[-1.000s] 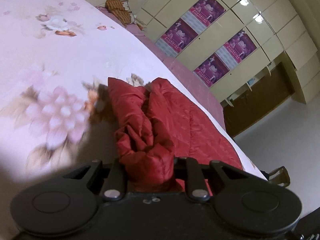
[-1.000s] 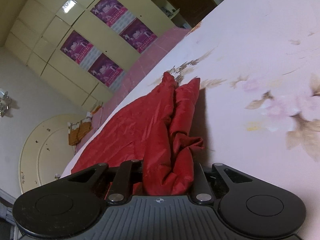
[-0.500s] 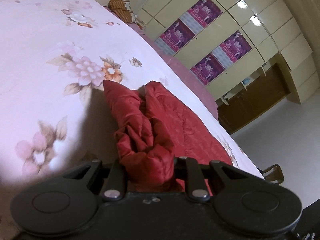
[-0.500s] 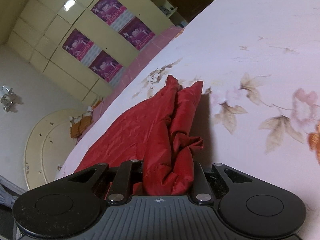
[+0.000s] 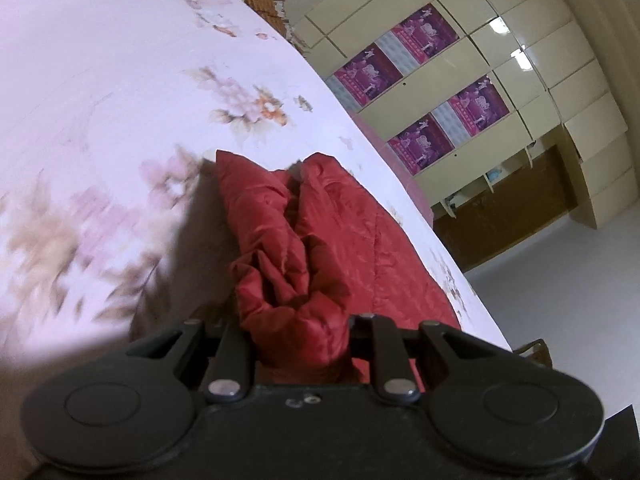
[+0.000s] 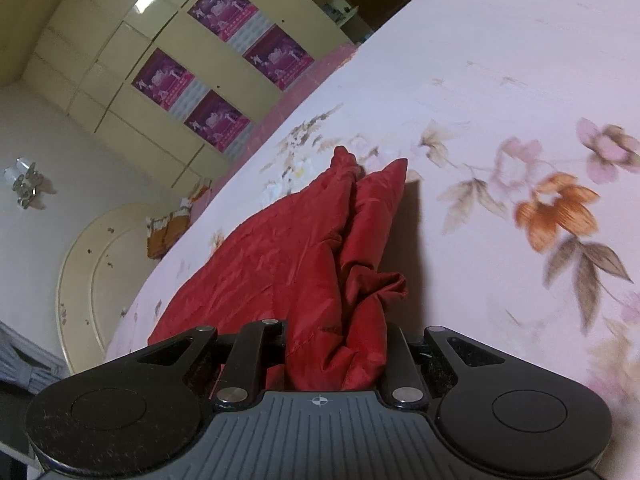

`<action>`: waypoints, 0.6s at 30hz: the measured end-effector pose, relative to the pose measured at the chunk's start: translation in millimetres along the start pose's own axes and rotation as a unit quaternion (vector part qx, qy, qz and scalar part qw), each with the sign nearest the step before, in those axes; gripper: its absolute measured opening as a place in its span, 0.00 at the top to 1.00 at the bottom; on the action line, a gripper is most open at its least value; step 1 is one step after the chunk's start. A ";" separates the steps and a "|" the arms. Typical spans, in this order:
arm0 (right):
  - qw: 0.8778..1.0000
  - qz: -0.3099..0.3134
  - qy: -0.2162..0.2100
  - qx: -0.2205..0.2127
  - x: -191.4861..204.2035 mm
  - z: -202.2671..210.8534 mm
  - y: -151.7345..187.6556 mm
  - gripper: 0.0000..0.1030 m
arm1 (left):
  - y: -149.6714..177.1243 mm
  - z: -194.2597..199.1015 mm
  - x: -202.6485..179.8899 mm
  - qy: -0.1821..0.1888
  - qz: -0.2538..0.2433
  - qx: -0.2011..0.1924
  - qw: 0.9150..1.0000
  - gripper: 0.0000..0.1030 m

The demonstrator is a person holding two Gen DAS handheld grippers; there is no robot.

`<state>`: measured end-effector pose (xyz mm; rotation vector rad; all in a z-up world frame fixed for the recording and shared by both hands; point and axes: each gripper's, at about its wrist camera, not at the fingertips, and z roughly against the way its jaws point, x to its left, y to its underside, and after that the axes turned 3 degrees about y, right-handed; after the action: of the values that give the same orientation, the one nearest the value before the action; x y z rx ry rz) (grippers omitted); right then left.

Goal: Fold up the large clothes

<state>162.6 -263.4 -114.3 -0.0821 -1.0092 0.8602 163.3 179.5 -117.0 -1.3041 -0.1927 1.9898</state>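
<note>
Carrying a fold across the bed
Both grippers' jaws clench the red jacket (image 5: 320,240); next, lay the bunched edge down ahead, aligned.

A bunched garment (image 5: 296,264) runs forward from between the left gripper (image 5: 302,344) jaws, on the bedsheet (image 5: 100,92); cupboards (image 5: 500,80) stand beyond, right.

Both wrist cameras low and close behind their jaws, tilted down over the pink floral-sheeted bed (image 5: 120,80), sharing the bunched red quilted garment (image 5: 320,240) and cream wardrobe wall (image 6: 120,80)
</note>
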 end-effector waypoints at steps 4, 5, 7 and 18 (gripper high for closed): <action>1.000 0.006 0.002 0.005 -11.0 12.8 9.7 0.84 | 14.6 9.4 8.9 -0.001 0.010 0.004 1.000 0.81; 1.000 0.003 0.002 0.008 -14.4 14.4 11.3 0.84 | 17.4 10.6 10.5 -0.002 0.012 0.005 1.000 0.81; 1.000 -0.001 0.002 0.010 -19.5 17.0 13.4 0.84 | 20.3 12.5 11.4 -0.004 0.009 0.004 1.000 0.81; 1.000 -0.012 0.006 0.019 -39.1 4.1 22.5 0.79 | 26.5 8.1 23.1 -0.018 -0.007 -0.002 1.000 0.55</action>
<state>136.6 -275.4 -149.4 -0.0422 -0.9796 0.8556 138.5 177.5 -143.0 -1.2681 -0.2227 2.0027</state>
